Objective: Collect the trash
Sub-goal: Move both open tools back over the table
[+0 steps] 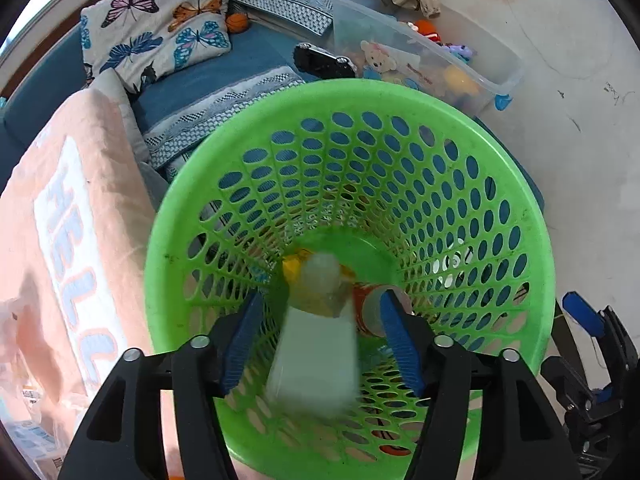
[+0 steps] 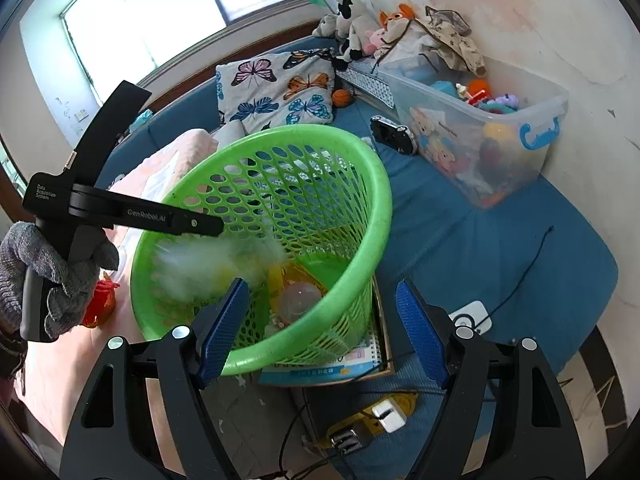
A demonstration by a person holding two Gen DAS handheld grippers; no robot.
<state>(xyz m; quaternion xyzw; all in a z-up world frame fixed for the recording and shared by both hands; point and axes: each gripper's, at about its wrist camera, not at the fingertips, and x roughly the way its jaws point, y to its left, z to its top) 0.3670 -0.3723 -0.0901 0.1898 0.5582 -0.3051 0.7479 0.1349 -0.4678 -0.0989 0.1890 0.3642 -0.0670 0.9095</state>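
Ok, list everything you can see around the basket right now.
basket: one, green, on the notebook
bottle: one, pale, blurred, between the left claw's pads without touching them, in the basket's mouth
cup: one, orange, basket bottom
yellow item: one, basket bottom
pillow: one, butterfly print, behind the basket
storage box: one, clear, holding toys
toy car: one, black, beside the box
ball: one, orange, by the pillow
blanket: one, peach, beside the basket
notebook: one, under the basket
left claw: blue pads, open
right claw: blue pads, open
gloved hand: grey, holding the left claw
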